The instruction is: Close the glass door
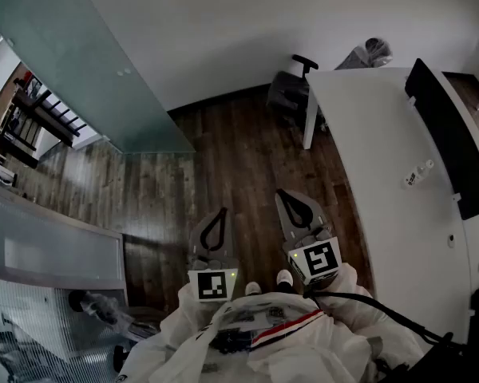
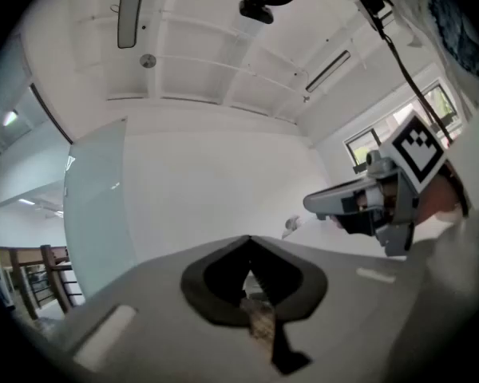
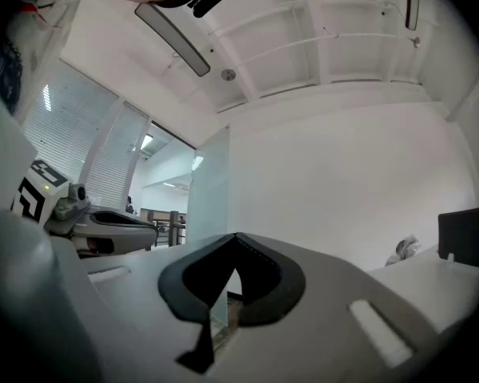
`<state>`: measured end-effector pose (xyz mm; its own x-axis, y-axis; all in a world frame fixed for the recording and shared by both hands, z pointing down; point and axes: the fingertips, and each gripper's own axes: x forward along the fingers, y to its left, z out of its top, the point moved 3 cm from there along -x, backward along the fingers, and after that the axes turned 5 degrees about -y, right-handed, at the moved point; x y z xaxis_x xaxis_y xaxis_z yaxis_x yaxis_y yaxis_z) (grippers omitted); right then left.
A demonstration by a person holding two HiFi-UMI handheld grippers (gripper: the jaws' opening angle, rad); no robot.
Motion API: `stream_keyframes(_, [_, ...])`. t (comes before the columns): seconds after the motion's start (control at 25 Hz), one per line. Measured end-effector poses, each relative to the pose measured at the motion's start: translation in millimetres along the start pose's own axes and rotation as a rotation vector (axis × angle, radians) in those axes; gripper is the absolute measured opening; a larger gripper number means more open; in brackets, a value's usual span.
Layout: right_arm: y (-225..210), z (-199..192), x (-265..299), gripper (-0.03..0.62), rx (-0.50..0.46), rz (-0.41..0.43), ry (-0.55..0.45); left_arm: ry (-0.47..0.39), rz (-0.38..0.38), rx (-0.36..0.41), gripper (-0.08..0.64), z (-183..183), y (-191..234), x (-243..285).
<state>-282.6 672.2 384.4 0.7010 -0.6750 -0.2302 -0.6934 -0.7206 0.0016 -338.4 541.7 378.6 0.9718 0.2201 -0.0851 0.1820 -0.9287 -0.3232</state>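
The frosted glass door [image 1: 88,62] stands open at the far left, angled out from the white wall over the wood floor. It also shows in the left gripper view as a pale green glass door [image 2: 96,206], and in the right gripper view as a glass door [image 3: 209,182] edge-on ahead. Both grippers are held close to the person's body, well short of the door. My left gripper [image 1: 222,211] is shut with nothing in it, tips meeting [image 2: 249,239]. My right gripper [image 1: 281,193] is shut and empty too [image 3: 236,236].
A white table [image 1: 383,174] runs along the right, bearing a black monitor [image 1: 451,134] and a small bottle [image 1: 417,174]. A dark office chair [image 1: 291,94] stands at its far end. Glass partitions and a low cabinet [image 1: 48,250] are at the left.
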Motion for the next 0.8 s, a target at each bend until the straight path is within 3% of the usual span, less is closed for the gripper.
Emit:
stream_keyframes(0.24, [-14.6,-2.3,-18.7,0.005,0.069,-0.052,0.017,0.022,-0.011,0.037,0.002,2.6,-14.0,0.8])
stream_keyframes(0.52, [-65.9,-6.1,-18.3,0.005,0.081,-0.046,0.028,0.039,-0.025,0.080,0.002,12.0,-44.8,55.2])
stream_keyframes(0.8, [-70.0,-22.0,-13.9,0.005,0.043,-0.078,0.044,0.034,0.024,0.037,0.002,-9.5,-34.0,54.2])
